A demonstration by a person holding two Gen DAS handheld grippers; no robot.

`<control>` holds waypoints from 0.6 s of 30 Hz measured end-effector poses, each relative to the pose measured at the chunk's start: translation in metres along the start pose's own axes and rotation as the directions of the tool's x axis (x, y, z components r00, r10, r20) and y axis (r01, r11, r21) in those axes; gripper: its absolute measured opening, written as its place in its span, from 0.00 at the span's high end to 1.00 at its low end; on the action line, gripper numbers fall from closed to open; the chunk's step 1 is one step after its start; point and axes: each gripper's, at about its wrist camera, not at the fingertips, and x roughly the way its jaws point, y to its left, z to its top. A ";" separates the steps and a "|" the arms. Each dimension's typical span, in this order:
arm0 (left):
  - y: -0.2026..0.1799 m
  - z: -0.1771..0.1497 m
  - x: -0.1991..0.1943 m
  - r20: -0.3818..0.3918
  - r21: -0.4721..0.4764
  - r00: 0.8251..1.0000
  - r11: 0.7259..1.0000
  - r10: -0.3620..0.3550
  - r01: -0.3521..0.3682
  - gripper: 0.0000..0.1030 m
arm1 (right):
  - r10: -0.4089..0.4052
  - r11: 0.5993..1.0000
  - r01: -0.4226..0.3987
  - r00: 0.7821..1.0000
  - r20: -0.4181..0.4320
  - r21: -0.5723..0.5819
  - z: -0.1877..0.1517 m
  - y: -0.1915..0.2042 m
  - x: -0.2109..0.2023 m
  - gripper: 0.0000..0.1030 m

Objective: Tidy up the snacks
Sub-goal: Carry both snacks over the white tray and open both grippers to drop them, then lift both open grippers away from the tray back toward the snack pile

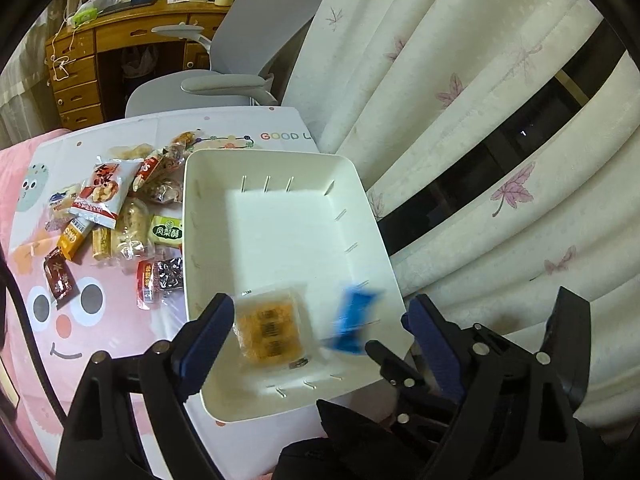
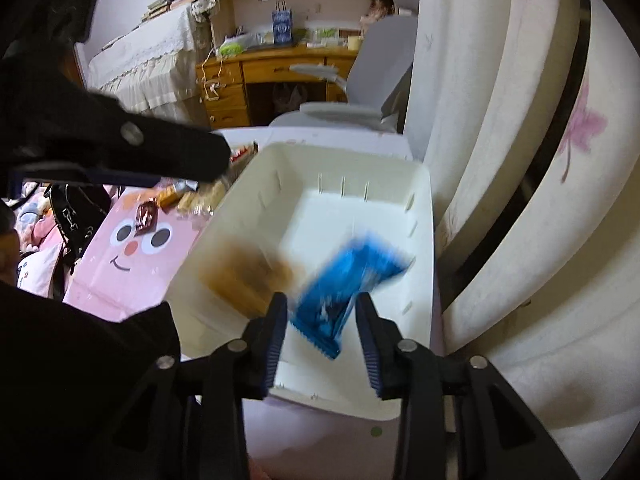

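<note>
Both grippers sit over the near end of the white bin [image 1: 288, 236], which stands on a pink cartoon-face mat [image 1: 80, 320] with a flowered curtain [image 1: 460, 100] just to its right. Left gripper [image 1: 320, 328]: jaws wide apart, nothing pressed between the pads; the orange snack [image 1: 270, 330], in a clear wrapper, is motion-blurred between the fingers, above the bin's near floor, apart from both pads. Right gripper [image 2: 322, 320]: jaws parted, not clamped; the blue snack [image 2: 344, 284] is blurred and tilted, its lower end between the fingers, inside the bin toward the near right. Whether it touches a pad cannot be told through the blur. In the right wrist view the orange snack shows as a brown smear to the left of the blue one. Neither packet looks settled on the bin floor. A snack pile [image 1: 120, 216] lies on the mat left of the bin, touching its left wall at places. Far side: grey chair [image 1: 240, 64], wooden desk [image 1: 120, 40].
</note>
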 end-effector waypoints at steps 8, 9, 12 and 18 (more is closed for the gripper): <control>-0.001 -0.003 0.006 -0.032 -0.019 0.999 0.999 0.037 -0.038 0.14 | 0.028 1.000 -0.028 0.999 -0.016 -0.005 -0.004 -0.003 0.003 0.56; 0.000 -0.004 0.006 -0.035 -0.020 0.998 0.999 0.043 -0.044 0.14 | 0.030 1.000 -0.030 0.999 -0.018 -0.003 -0.005 -0.004 0.004 0.56; 0.003 -0.006 0.005 -0.038 -0.026 0.998 0.998 0.056 -0.057 0.14 | 0.036 0.999 -0.036 0.999 -0.031 0.002 -0.004 -0.004 0.006 0.55; 0.025 -0.016 -0.001 -0.062 -0.066 0.994 0.994 0.085 -0.089 0.14 | 0.055 0.998 -0.054 0.997 -0.052 0.011 -0.005 0.004 0.011 0.55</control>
